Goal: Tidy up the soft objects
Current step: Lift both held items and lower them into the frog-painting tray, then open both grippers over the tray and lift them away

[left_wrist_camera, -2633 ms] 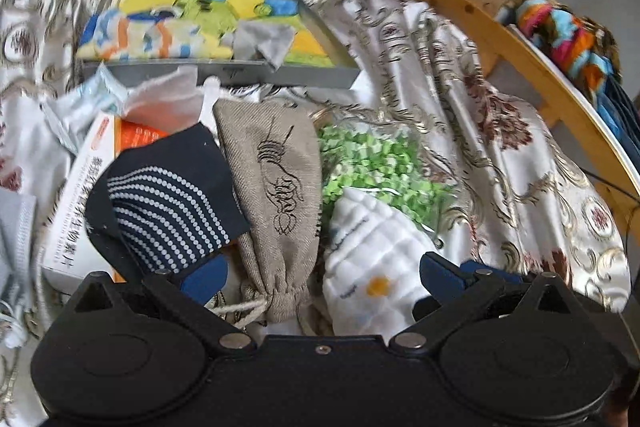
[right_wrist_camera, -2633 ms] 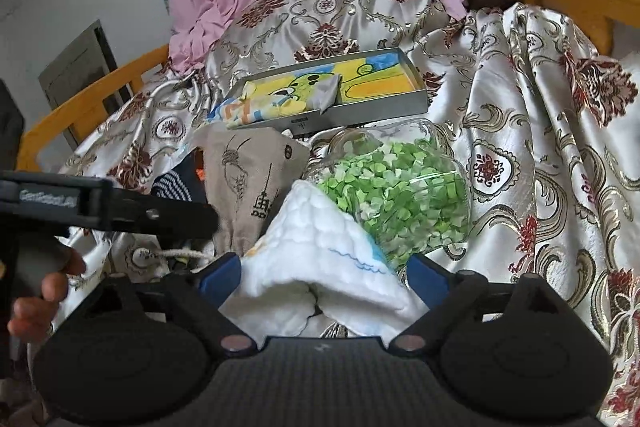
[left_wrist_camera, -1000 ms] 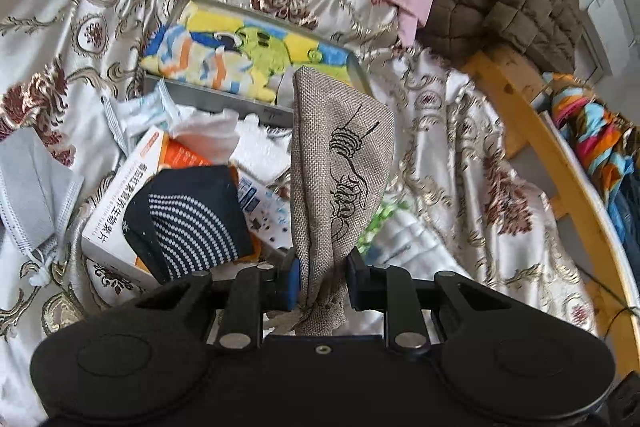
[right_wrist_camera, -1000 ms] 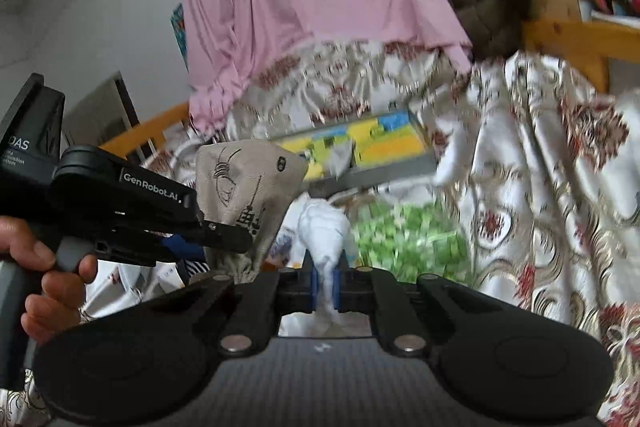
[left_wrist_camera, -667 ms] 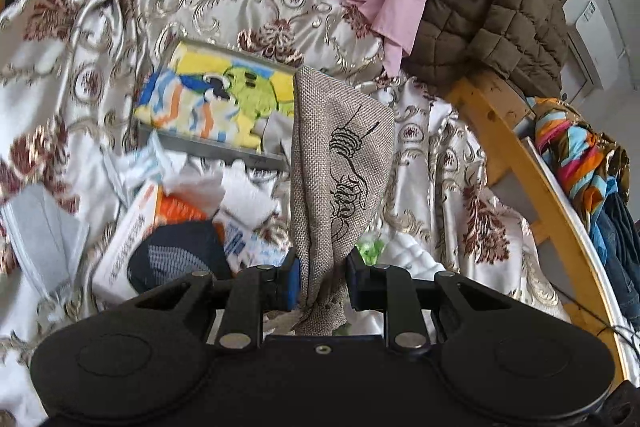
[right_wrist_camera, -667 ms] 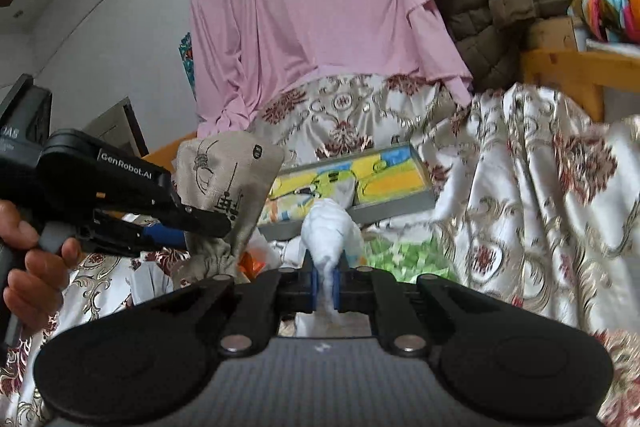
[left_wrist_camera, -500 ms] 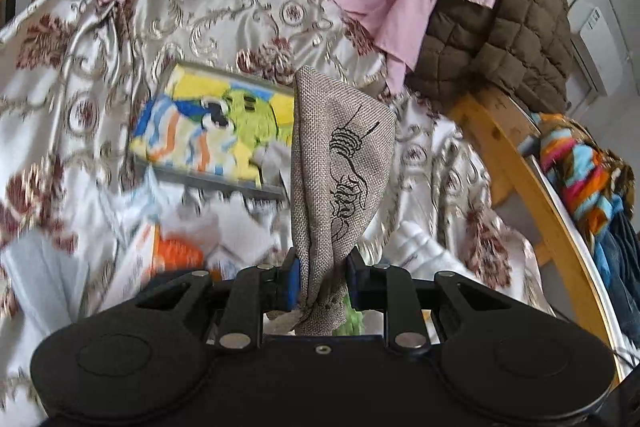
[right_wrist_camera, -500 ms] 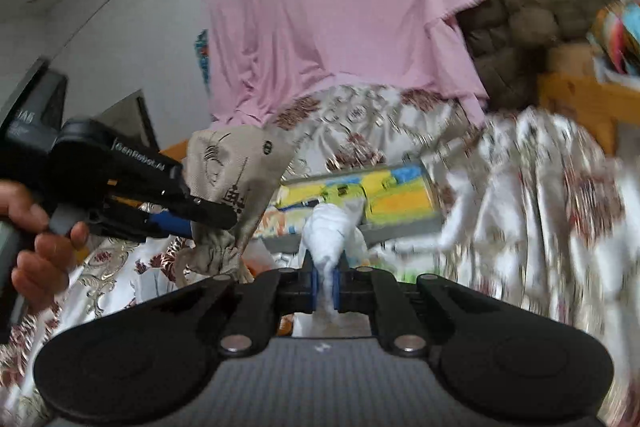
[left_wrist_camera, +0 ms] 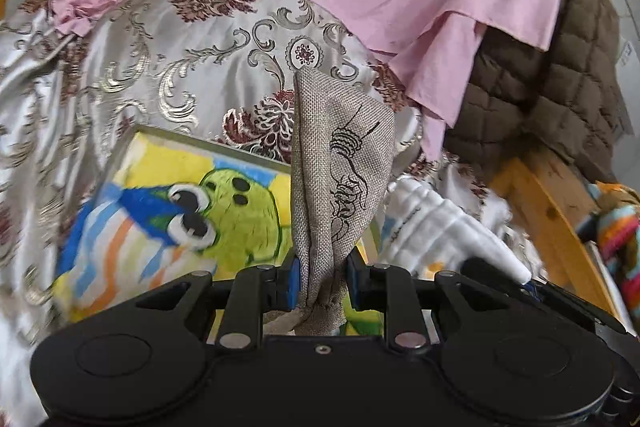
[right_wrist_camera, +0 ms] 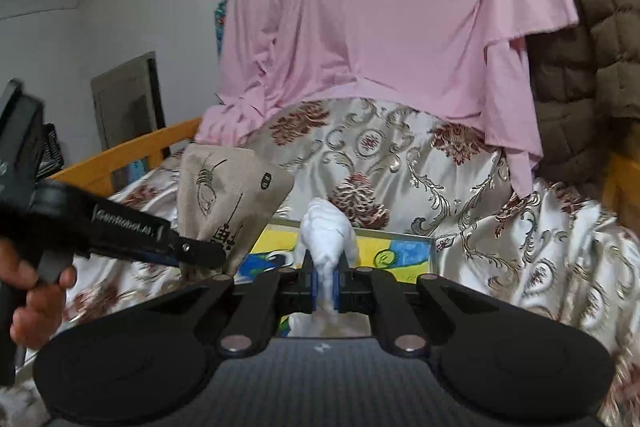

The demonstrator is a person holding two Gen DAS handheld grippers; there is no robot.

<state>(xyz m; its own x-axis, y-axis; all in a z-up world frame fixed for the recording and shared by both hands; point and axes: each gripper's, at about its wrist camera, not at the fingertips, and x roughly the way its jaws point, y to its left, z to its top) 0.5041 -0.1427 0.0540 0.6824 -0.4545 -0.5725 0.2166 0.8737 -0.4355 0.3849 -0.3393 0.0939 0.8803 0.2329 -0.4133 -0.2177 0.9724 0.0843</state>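
My left gripper [left_wrist_camera: 322, 287] is shut on a beige linen drawstring pouch [left_wrist_camera: 340, 171] with a black line drawing, held upright above a grey tray [left_wrist_camera: 208, 145] lined with a colourful cartoon cloth [left_wrist_camera: 188, 211]. My right gripper [right_wrist_camera: 325, 287] is shut on a white quilted cloth [right_wrist_camera: 326, 231], held up over the same tray [right_wrist_camera: 400, 235]. The left gripper and pouch [right_wrist_camera: 228, 195] show at the left of the right wrist view. The white cloth [left_wrist_camera: 436, 227] and the right gripper's black finger show at the right of the left wrist view.
A floral satin cover [left_wrist_camera: 192, 59] drapes the bed. A pink garment [right_wrist_camera: 380, 19] and a brown quilted jacket [left_wrist_camera: 560, 75] hang behind. Wooden bed rails [left_wrist_camera: 548, 211] run along the right and the left [right_wrist_camera: 132, 151]. A striped knit item [left_wrist_camera: 620, 243] lies at far right.
Both grippers closed on their items, lifted them off the bed and carried them forward to above the tray. The sock, box and green bag have dropped out of view.
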